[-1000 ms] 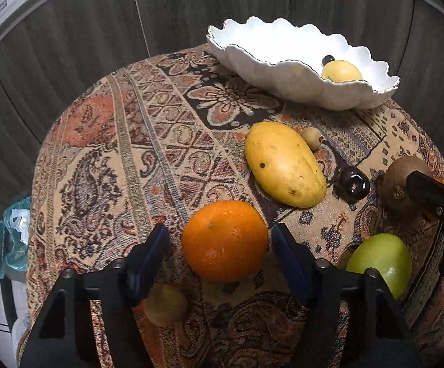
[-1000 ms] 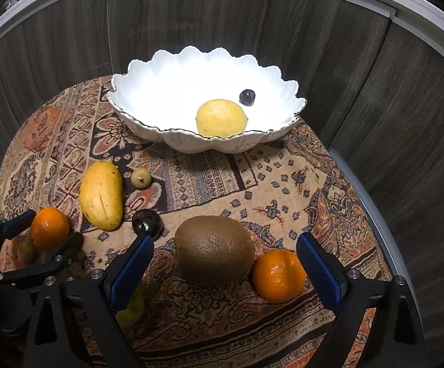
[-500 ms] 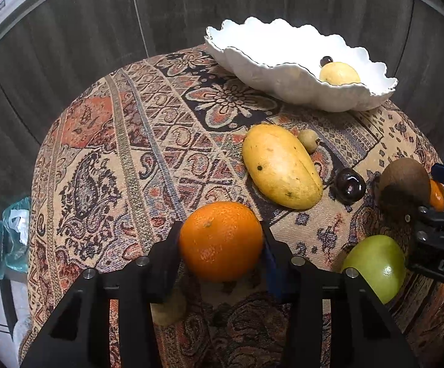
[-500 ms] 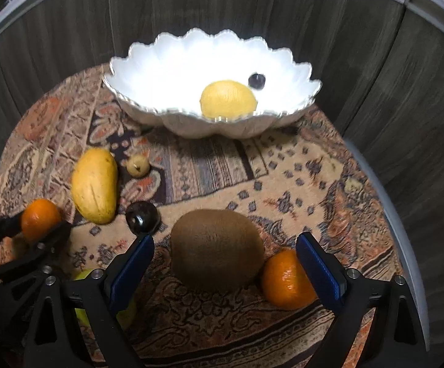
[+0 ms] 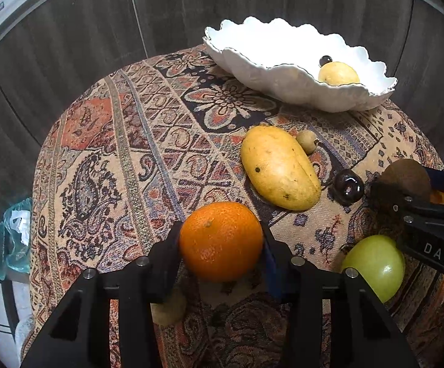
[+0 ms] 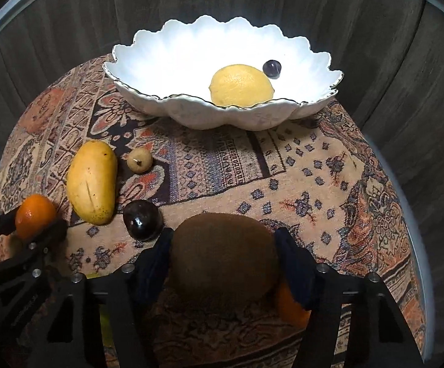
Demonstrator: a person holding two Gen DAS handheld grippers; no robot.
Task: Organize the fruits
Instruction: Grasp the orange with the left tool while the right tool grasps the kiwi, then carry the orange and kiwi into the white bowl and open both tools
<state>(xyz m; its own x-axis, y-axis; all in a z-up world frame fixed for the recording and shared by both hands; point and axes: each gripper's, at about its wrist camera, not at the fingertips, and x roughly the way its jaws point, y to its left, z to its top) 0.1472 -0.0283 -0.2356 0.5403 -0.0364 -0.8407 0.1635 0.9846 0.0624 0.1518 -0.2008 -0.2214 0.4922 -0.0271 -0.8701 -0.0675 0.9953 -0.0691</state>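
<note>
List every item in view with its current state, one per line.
left tongs: shut on orange
right tongs: shut on kiwi
orange: gripped
kiwi: gripped
white bowl: upright, holds lemon and grape
lemon: in bowl
grape: in bowl
mango: lying on cloth
green apple: on cloth
dark plum: on cloth
</note>
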